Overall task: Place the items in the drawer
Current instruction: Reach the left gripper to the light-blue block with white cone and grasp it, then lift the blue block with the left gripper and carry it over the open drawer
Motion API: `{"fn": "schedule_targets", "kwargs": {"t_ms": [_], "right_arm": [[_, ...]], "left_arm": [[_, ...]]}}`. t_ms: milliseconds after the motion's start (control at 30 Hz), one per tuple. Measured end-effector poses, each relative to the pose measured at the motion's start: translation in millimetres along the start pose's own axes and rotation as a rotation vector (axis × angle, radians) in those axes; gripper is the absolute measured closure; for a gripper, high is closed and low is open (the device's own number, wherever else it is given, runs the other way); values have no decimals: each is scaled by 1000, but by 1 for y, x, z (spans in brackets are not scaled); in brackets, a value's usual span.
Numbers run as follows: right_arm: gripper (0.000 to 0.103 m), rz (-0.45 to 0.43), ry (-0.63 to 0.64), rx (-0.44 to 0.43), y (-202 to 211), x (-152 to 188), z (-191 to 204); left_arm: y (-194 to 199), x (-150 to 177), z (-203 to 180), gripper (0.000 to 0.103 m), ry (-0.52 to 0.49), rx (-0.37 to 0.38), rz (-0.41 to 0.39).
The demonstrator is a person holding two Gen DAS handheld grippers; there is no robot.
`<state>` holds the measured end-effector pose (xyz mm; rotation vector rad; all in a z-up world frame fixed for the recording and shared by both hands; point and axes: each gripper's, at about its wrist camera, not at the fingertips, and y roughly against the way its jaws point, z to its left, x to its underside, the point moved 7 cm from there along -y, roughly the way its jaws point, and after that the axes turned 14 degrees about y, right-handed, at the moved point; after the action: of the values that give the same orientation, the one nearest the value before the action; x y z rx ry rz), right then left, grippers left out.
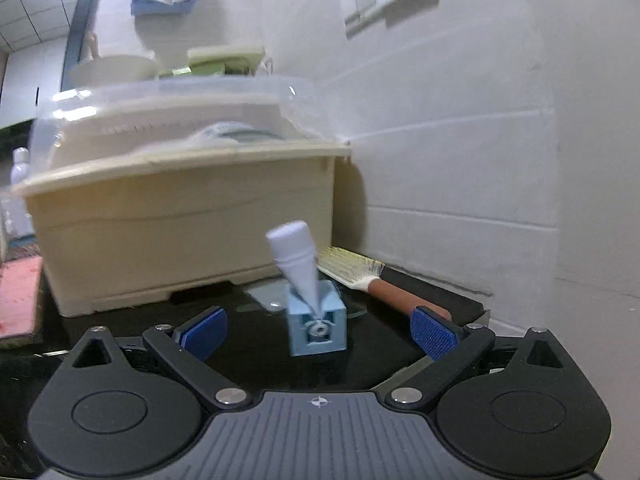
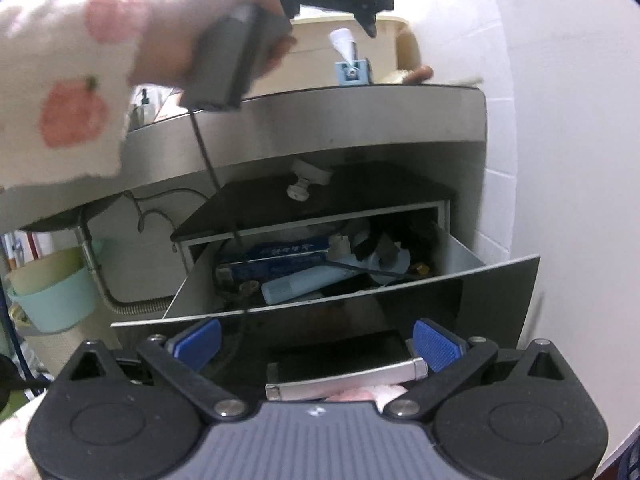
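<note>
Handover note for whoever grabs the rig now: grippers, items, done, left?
Left gripper: open, empty, facing the blue block holding a white cone on the black countertop.
Right gripper: open, empty, at the drawer front's handle.
Drawer: pulled open, already cluttered.
Hairbrush: on the counter behind the block.
Done: drawer opened.
Left: move block and hairbrush into drawer.

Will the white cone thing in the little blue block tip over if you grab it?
Probably. The white plastic cone already leans in the small blue block, wide end up, so it looks top-heavy. The block seems light and stands on a glossy black countertop, so it may slide. The open left hand-held gripper should close gently.
</note>
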<state>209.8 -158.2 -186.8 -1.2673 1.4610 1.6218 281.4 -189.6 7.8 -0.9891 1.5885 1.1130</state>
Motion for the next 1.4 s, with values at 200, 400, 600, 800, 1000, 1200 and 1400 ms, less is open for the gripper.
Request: {"fn": "schedule_targets", "kwargs": {"t_ms": [200, 400, 600, 800, 1000, 1200, 1400], "right_arm": [[0, 2, -38, -4, 0, 3, -6], [0, 7, -61, -20, -1, 4, -9], [0, 17, -127, -24, -2, 8, -19], [0, 29, -138, -30, -4, 10, -19], [0, 34, -125, -30, -5, 10, -17], [0, 43, -129, -30, -6, 10, -19], [0, 48, -110, -26, -6, 9, -16]], "left_arm": [[-36, 7, -5, 4, -31, -54, -23], [-63, 13, 3, 21, -2, -119, 18], [-79, 14, 11, 42, 24, -138, 48], [-86, 12, 7, 60, 4, -85, 67], [-82, 10, 10, 61, 5, -20, 95], [-62, 12, 15, 62, -83, 37, 109], [-23, 7, 24, 62, -122, 116, 132]]}}
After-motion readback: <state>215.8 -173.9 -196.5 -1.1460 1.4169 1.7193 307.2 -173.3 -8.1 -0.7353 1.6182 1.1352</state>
